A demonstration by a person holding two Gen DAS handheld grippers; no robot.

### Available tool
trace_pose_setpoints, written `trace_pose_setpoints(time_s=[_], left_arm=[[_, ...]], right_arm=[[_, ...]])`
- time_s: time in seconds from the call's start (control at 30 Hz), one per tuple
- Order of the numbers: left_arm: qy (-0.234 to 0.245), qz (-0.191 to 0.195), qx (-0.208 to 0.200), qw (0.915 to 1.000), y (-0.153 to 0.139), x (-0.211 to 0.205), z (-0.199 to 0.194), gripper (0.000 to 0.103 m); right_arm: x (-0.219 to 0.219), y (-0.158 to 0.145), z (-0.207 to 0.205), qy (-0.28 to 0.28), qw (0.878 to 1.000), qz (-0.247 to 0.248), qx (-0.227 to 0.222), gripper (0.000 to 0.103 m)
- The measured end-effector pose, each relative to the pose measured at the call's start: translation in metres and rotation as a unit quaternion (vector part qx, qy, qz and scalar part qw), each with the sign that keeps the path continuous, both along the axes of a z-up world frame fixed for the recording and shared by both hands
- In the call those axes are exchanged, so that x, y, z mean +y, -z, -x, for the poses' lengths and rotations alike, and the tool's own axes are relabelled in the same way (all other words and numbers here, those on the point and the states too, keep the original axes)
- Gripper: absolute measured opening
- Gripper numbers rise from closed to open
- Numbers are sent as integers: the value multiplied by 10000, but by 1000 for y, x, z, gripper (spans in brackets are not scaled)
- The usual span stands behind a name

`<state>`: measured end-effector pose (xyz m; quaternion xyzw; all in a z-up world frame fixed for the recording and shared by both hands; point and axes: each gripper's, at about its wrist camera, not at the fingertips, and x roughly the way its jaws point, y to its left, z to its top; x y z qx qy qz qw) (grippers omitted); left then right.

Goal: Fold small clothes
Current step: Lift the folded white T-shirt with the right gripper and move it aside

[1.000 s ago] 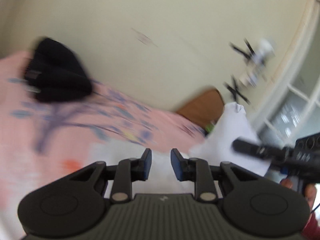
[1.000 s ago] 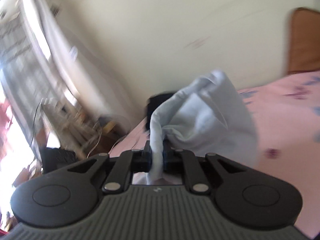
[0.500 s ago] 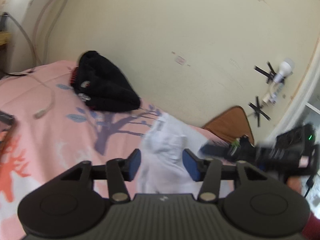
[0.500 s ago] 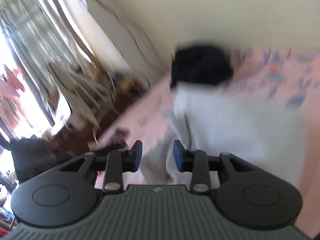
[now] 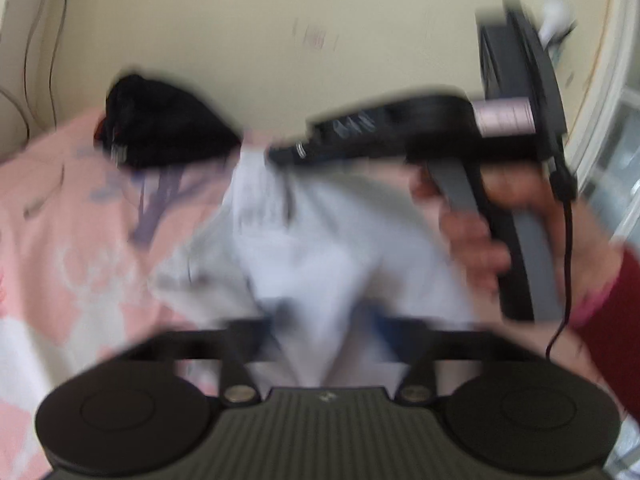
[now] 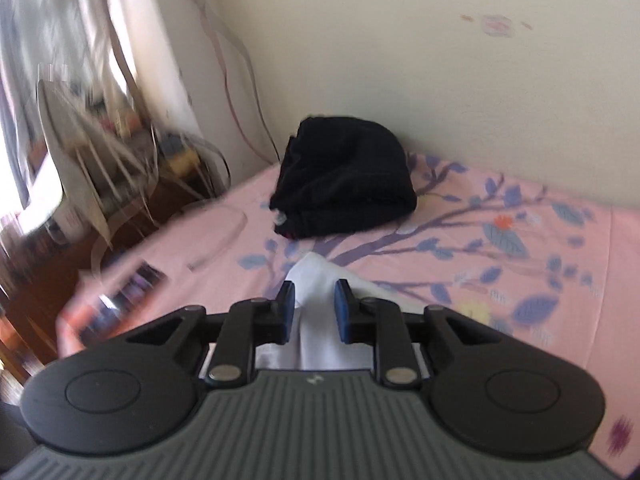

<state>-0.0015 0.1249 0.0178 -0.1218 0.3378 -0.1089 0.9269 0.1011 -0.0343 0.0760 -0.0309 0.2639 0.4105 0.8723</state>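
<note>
One black garment (image 6: 344,178) sits bundled near the bed's far edge by the wall, apparently already folded. The white garment (image 5: 320,248) lies rumpled mid-bed (image 6: 560,264), so its folding looks barely begun. The left gripper (image 5: 324,320) is too blurred to read by eye, but its fingers have closed, seemingly on the cloth's near edge. The right gripper (image 6: 314,310) is closing with a white corner between its fingers, not yet pinched. Every fold of the white piece is still left.
</note>
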Motion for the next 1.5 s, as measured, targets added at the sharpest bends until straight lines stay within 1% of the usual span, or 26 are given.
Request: trace_pose_setpoints(time_s=[0.07,0.1,0.17,0.23,0.3,0.33,0.4,0.43,0.47,0.53,0.63,0.7,0.8,0.83,0.87,0.93,1.0,1.03,1.07,1.13,1.17,1.23,1.33,1.4,1.47,1.5], left_arm=[[-171,416,200,9988,8,15,-1,6],[-235,682,189,9972,7,25,5,6],[-373,977,95,9945,6,42,21,6],[-517,1196,226,9912,11,56,30,6],[-548,1320,436,9888,16,64,32,7],[-584,1277,461,9890,15,67,31,12],[-662,1137,306,9908,6,73,32,16],[-764,1021,181,9917,-2,75,32,35],[-912,853,10,9922,-11,76,33,60],[-1129,492,-358,9917,-26,73,31,81],[-973,241,-523,9936,-33,63,9,95],[-868,138,-330,9956,-27,54,-13,94],[-672,66,-98,9977,-12,43,-38,86],[-622,100,12,9980,-7,43,-43,76],[-579,177,138,9981,-2,43,-48,63],[-566,385,333,9971,10,45,-54,55],[-518,491,307,9970,11,46,-54,41],[-429,608,333,9967,11,45,-55,31],[-398,655,338,9965,9,44,-55,28],[-384,602,293,9970,2,40,-51,24],[-350,673,260,9968,-2,39,-49,23],[-211,998,160,9947,-10,41,-41,22],[-86,1434,106,9896,-12,45,-35,22],[-244,1341,368,9900,3,46,-45,22],[-464,1209,476,9904,21,49,-55,31],[-431,1356,473,9887,24,54,-56,31]], right_arm=[[16,19,-11,153,9971,681,-296,24],[16,31,-20,209,9964,801,-196,24],[4,38,-29,258,9985,478,26,24],[-5,38,-31,269,9990,318,139,24],[-7,38,-27,235,9991,342,54,24],[-8,37,-26,237,9990,370,36,24],[-5,36,-25,239,9985,490,-15,24],[-2,35,-22,231,9981,567,-65,24],[-1,34,-20,224,9978,618,-102,24],[-1,33,-17,212,9974,672,-130,24],[-4,34,-18,248,9979,593,-81,24],[-11,31,-14,280,9988,407,-63,25],[-32,21,2,390,9989,44,-242,31],[-41,19,10,484,9981,-38,-380,39],[-50,17,18,626,9965,-97,-546,44],[-69,16,32,987,9911,-191,-878,67],[-82,21,34,1097,9901,-243,-846,70],[-84,27,30,1046,9922,-190,-646,68],[-83,33,26,1021,9931,-77,-566,64],[-79,37,27,1100,9906,168,-795,42],[-81,34,26,1158,9903,89,-763,35],[-91,24,27,1230,9900,-160,-668,11],[-108,17,42,1399,9862,-290,-835,3],[-110,24,46,1542,9840,-57,-892,3],[-106,46,32,1685,9833,297,-620,3],[-103,61,23,1779,9819,493,-420,3]])
